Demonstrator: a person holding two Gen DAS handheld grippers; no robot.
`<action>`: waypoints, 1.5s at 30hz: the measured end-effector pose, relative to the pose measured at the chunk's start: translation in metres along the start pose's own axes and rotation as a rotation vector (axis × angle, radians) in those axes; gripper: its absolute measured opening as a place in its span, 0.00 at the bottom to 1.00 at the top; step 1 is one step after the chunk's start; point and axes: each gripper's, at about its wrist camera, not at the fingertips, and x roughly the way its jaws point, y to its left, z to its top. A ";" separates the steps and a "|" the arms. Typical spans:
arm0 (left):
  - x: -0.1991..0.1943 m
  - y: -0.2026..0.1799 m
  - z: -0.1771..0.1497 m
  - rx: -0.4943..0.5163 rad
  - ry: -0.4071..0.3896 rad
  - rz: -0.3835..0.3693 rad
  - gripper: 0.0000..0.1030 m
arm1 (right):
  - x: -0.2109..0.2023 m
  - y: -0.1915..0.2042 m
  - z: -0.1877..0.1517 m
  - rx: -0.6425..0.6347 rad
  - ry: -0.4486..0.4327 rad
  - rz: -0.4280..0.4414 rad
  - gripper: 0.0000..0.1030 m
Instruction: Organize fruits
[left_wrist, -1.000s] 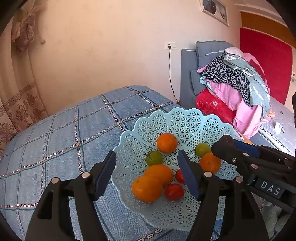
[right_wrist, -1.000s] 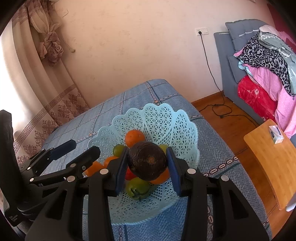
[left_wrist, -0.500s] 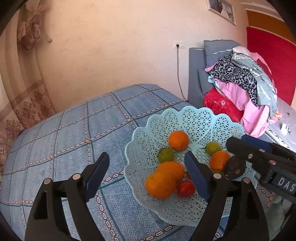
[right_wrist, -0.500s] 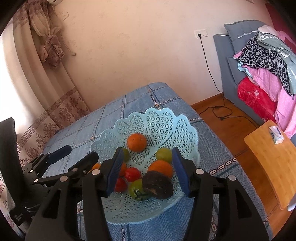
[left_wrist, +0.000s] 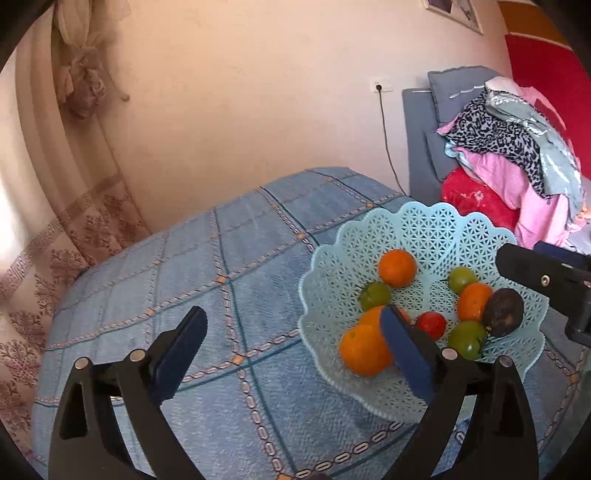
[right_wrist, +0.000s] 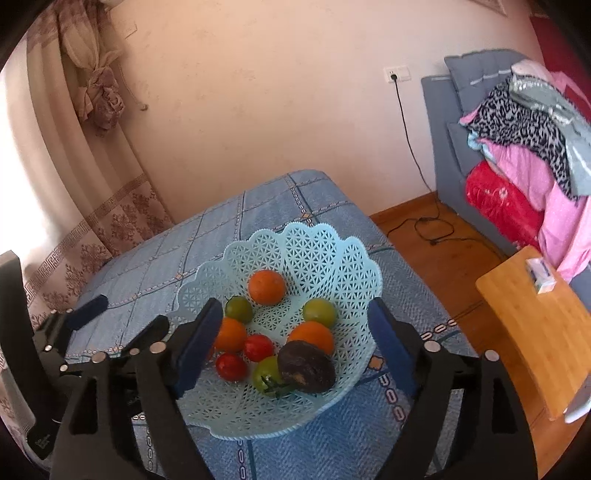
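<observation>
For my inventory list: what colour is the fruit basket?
Pale blue-green latticework basket; the right wrist view shows it best.

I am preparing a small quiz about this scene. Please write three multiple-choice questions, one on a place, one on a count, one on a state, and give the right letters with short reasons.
1. Where does the dark fruit lie?
A. in the basket, at its near edge
B. on the blue cloth
C. between the right gripper's fingers

2. How many red fruits are in the basket?
A. none
B. two
C. five

3. How is the right gripper?
A. shut on an orange
B. shut and empty
C. open and empty

Answers: 1 A, it rests among the fruit beside a green one. 2 B, two small red ones show in the right wrist view. 3 C, its fingers stand wide apart with nothing between them.
</observation>
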 end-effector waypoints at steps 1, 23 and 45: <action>-0.003 0.001 0.000 0.003 -0.007 0.009 0.91 | -0.001 0.001 0.000 -0.008 0.000 -0.001 0.82; -0.025 0.015 -0.009 0.006 -0.015 0.139 0.95 | 0.000 0.021 -0.006 -0.175 0.071 -0.079 0.95; -0.023 0.019 -0.015 0.013 0.003 0.202 0.95 | 0.004 0.027 -0.010 -0.230 0.051 -0.111 0.95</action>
